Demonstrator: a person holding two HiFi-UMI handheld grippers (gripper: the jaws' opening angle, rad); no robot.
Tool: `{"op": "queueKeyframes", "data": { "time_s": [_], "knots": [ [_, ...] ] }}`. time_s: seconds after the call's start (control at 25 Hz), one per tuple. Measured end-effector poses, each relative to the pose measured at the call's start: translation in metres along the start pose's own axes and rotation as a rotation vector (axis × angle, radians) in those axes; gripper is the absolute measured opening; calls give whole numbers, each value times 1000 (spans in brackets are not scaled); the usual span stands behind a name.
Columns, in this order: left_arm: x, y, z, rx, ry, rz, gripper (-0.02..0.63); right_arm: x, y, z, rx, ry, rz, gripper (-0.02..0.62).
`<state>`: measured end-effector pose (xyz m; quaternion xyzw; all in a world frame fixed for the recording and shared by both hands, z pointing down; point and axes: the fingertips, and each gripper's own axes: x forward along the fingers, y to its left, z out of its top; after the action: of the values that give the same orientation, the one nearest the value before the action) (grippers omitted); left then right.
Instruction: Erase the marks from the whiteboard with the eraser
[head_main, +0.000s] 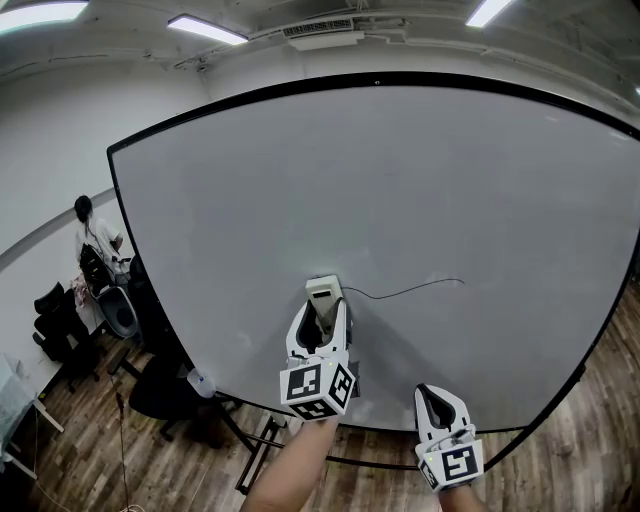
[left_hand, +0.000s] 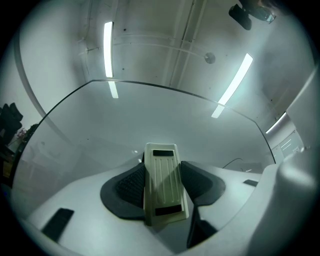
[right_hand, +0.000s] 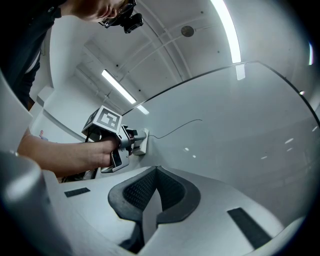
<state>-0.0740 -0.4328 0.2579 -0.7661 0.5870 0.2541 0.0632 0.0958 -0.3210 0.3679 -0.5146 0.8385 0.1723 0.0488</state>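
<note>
Room: office space with strip lights overhead and a wood-plank floor below the whiteboard; a seated person and dark chairs lie beyond its left edge.
Whiteboard: large, on a wheeled stand, filling most of the head view; its surface reads clean apart from one mark.
Mark: one thin dark curved line in the lower middle of the whiteboard, running right from the eraser. No other writing can be made out.
Eraser: pale ribbed block, upright, its far end at the whiteboard's lower middle, right at the left end of the line. From the right gripper view it appears to touch the surface.
Left gripper: clenched on the eraser, one dark pad against each long side.
Right gripper: jaws brought together at the tips with nothing between them; held low, near the whiteboard's bottom edge and clear of its surface.
Progress: judged late in the task, as nearly all of the whiteboard shows bare.
Outstanding: the single line; a rightward pass of the eraser along it would probably finish the job.
Risk: the line is faint, so a light pass may leave traces.
</note>
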Motion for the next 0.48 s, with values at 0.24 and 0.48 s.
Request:
{"op": "queueKeyframes", "data": {
  "time_s": [0.24, 0.48],
  "knots": [
    [3, -10, -1, 3, 3, -16, 242, -1, -7, 1, 0, -7, -10, 18],
    [3, -15, -3, -8, 2, -22, 242, -2, -11, -2, 7, -9, -13, 18]
  ]
}}
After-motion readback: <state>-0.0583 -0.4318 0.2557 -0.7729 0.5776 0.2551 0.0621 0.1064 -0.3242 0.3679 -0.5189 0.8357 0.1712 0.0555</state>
